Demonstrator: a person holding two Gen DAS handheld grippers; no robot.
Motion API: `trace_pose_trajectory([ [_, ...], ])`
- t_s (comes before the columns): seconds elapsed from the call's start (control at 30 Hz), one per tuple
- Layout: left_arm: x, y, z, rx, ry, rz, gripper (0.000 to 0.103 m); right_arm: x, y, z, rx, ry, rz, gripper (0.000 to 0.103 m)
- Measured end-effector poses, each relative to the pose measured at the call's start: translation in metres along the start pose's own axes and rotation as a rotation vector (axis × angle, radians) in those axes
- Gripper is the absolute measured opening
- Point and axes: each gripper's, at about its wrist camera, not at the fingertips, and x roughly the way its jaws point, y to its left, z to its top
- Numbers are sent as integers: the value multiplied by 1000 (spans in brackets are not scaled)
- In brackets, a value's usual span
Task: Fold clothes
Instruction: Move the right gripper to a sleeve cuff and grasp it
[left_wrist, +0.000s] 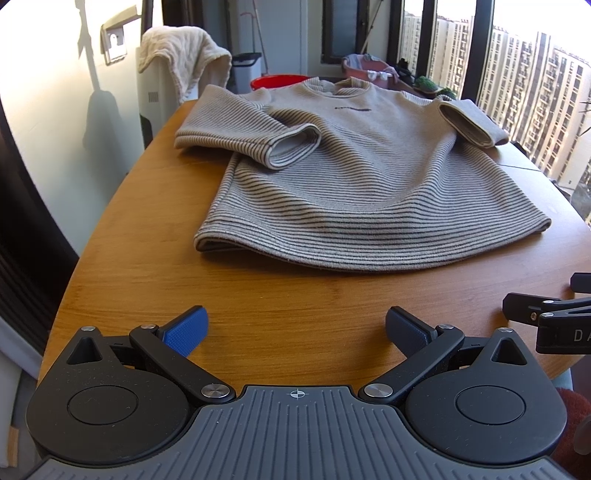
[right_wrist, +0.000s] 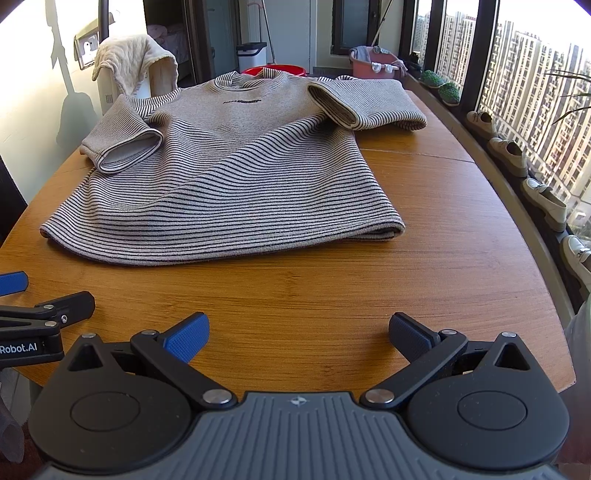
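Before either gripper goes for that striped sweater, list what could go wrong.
1. The striped sweater has both sleeves already flopped inward, and its hem shows stacked layers; a pinch may catch only the top layer, so the fold skews.
2. The right sleeve lies close to the wooden table's window-side edge; a hard pull could drag fabric off.
3. The left gripper and right gripper, both open, sit close together and could collide.

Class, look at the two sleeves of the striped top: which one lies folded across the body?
The left sleeve: its cuff rests on the chest of the striped top. The right sleeve points outward over the table.
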Motion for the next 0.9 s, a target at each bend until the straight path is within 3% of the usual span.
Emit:
trace_pose_trajectory([
  [0.1,0,3,2,11,15,-26,103,-4,-10,5,26,-11,50,103],
  [0.27,-10,20,23,-41,-34,-158,103,-22,-39,19,129,-202,231,103],
  [0.33,-11,19,39,-22,-79,-151,103,-19,-51,30,183,-258,301,103],
  [0.4,-6,16,55,-2,-104,-136,103,-9,-55,49,189,-261,324,103],
  [0.47,6,11,71,19,-120,-125,103,2,-54,70,166,-250,310,103],
  [0.57,29,4,91,37,-131,-126,103,13,-51,98,135,-319,274,103],
  [0.67,53,-3,106,36,-122,-157,103,26,-53,111,210,-502,230,103],
  [0.7,61,-5,110,36,-118,-162,103,30,-54,114,244,-517,210,103],
  [0.73,68,-6,113,37,-115,-154,103,37,-54,119,265,-491,214,103],
  [0.83,85,-6,117,36,-93,-133,103,65,-55,131,276,-298,336,103],
  [0.9,90,-3,116,30,-80,-136,103,79,-55,122,270,-202,362,103],
])
